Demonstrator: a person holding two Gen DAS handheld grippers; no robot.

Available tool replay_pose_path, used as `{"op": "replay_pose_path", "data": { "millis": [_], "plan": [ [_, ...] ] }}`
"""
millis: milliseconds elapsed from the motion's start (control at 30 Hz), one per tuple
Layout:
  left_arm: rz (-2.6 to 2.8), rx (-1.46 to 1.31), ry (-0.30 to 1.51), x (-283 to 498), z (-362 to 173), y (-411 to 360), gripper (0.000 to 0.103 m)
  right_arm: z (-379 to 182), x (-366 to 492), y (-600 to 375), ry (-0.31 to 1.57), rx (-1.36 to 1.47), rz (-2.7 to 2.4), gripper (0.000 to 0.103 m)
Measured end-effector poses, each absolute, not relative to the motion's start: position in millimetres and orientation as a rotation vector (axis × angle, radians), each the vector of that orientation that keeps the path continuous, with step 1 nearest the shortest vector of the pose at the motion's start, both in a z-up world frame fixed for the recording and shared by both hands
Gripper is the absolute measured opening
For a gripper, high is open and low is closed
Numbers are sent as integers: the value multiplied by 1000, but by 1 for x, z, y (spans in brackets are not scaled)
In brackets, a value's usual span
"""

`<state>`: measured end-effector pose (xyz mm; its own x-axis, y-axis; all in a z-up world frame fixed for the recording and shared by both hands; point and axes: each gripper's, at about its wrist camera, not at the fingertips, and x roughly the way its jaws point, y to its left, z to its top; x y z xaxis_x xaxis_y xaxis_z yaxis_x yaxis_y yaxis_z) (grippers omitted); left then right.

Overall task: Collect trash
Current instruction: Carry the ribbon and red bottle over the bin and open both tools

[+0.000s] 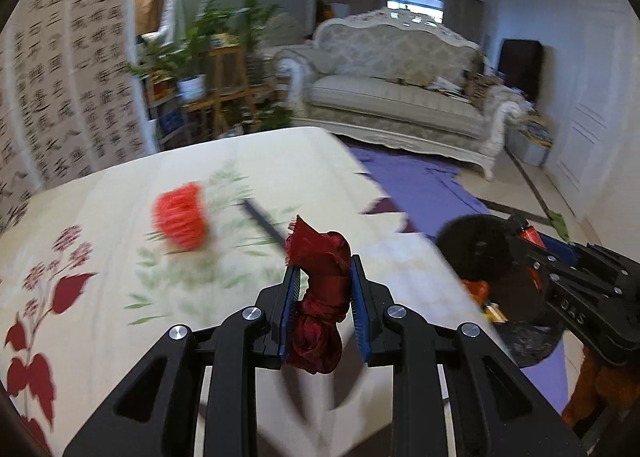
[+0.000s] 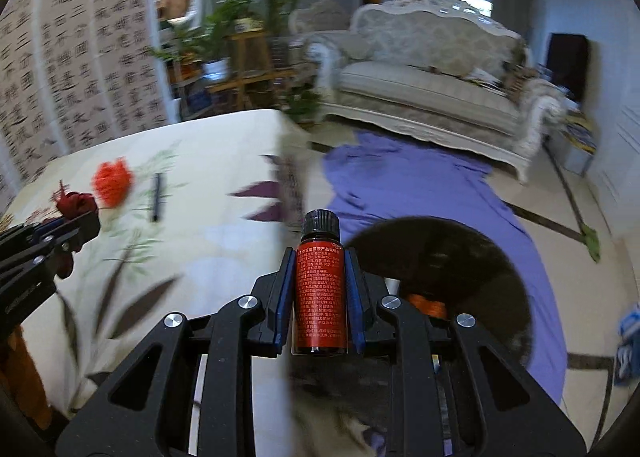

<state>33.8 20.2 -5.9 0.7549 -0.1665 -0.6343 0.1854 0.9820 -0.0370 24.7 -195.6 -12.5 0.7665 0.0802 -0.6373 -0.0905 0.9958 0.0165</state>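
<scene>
My left gripper (image 1: 325, 289) is shut on a knotted dark red cloth (image 1: 320, 297) above the table's right part; it also shows in the right wrist view (image 2: 76, 204). My right gripper (image 2: 320, 289) is shut on a small dark bottle with a red label and black cap (image 2: 320, 289), held upright over the table edge beside a black trash bag (image 2: 460, 281). The bag's open mouth shows orange rubbish inside and also appears in the left wrist view (image 1: 480, 253). A bright red-orange crumpled item (image 1: 182, 215) and a black pen (image 1: 262, 221) lie on the table.
The table carries a cream floral cloth (image 1: 100, 217). A purple sheet (image 2: 420, 193) covers the floor towards a cream sofa (image 1: 400, 93). Potted plants on wooden stands (image 1: 216, 69) and a calligraphy screen (image 1: 60, 89) stand behind the table.
</scene>
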Motion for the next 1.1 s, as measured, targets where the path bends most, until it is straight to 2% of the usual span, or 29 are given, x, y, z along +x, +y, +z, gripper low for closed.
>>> {"op": "replay_pose_path", "data": {
  "millis": [333, 733, 800, 833, 867, 900, 933, 1067, 1100],
  "plan": [
    [-358, 118, 705, 55, -20, -78, 25, -35, 32, -265, 708, 52, -58, 23],
    [-399, 203, 717, 76, -36, -133, 26, -53, 46, -308, 725, 112, -114, 23],
    [-397, 207, 730, 80, -39, -136, 33, -55, 48, -311, 727, 115, -117, 24],
    [-392, 209, 734, 81, -40, -136, 47, -54, 49, -313, 726, 117, -120, 25],
    [-389, 210, 735, 82, -41, -137, 55, -55, 50, -313, 726, 119, -125, 26],
    [-381, 206, 730, 82, -41, -135, 67, -56, 50, -315, 728, 122, -128, 32],
    [-379, 203, 727, 83, -41, -136, 68, -56, 49, -317, 726, 126, -134, 42],
    [-354, 205, 723, 82, -40, -133, 76, -54, 48, -321, 719, 128, -153, 45],
    [-347, 206, 721, 82, -40, -132, 77, -54, 48, -321, 717, 130, -158, 49]
  ]
}}
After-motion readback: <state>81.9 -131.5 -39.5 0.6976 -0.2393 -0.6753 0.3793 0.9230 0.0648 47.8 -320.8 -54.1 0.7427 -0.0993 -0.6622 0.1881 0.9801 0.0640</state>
